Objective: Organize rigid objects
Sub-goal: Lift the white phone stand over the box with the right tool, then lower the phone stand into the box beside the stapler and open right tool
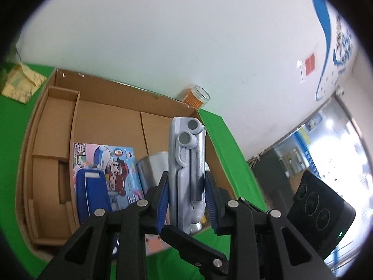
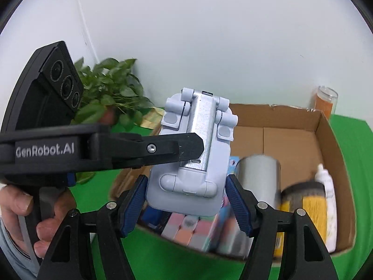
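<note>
A pale blue-grey folding stand (image 1: 186, 163) with a silver metal arm is held in the air above an open cardboard box (image 1: 56, 163). My left gripper (image 1: 186, 193) is shut on its narrow edges. In the right wrist view the same stand (image 2: 193, 154) shows its flat back, and my right gripper (image 2: 186, 193) straddles its lower end with both blue pads (image 2: 134, 200) close to its sides; contact is unclear. The left gripper's finger (image 2: 172, 149) reaches in from the left across the stand.
The box (image 2: 331, 140) sits on a green cloth (image 2: 163, 256) and holds a picture box (image 1: 109, 163), a blue case (image 1: 93, 196), a metal cup (image 2: 258, 175), a white bottle (image 2: 326, 200), a brush and pastel blocks (image 2: 186, 231). A glass jar (image 1: 198, 96) stands behind; a plant (image 2: 109, 93) stands left.
</note>
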### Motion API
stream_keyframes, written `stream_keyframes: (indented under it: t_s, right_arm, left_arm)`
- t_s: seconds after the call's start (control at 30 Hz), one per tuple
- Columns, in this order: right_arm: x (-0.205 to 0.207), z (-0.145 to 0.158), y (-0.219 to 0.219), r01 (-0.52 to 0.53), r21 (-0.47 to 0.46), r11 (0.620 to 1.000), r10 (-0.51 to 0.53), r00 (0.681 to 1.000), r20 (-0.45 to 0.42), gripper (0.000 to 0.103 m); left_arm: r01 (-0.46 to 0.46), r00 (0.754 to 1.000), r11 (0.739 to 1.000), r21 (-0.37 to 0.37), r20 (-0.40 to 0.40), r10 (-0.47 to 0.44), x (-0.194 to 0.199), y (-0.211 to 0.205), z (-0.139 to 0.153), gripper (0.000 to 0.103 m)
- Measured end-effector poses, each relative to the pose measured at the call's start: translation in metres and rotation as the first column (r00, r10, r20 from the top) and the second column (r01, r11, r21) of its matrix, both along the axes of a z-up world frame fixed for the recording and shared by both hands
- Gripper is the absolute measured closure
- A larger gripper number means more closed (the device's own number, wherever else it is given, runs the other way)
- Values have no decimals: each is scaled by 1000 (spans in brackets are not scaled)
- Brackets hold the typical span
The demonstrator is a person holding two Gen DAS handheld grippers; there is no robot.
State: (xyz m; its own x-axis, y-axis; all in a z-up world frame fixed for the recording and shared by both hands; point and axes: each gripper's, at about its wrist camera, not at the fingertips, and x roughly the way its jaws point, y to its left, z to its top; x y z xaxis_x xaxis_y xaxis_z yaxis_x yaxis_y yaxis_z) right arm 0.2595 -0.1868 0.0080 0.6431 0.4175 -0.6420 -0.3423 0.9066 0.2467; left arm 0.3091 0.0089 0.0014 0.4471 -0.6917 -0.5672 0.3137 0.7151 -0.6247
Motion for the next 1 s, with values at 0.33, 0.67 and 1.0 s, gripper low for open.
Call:
stream_keyframes:
  t_s: [0.33,0.67,1.0]
  right_arm:
    - [75,-51,4,23,-15,1000,-25,983,-181,37]
    - [77,-73,5,16,-14,1000,-19,978,-208,40]
    - [30,-57,5,25,-113,993,-34,997,-73,30]
  left_arm:
    - [-27,976,984,-177,-219,-13,68,15,-69,77]
    - [-56,953,984,-171,-302,2,88,24,-102,84]
    - [-123,990,987,98,-56,129,40,33,-42,81]
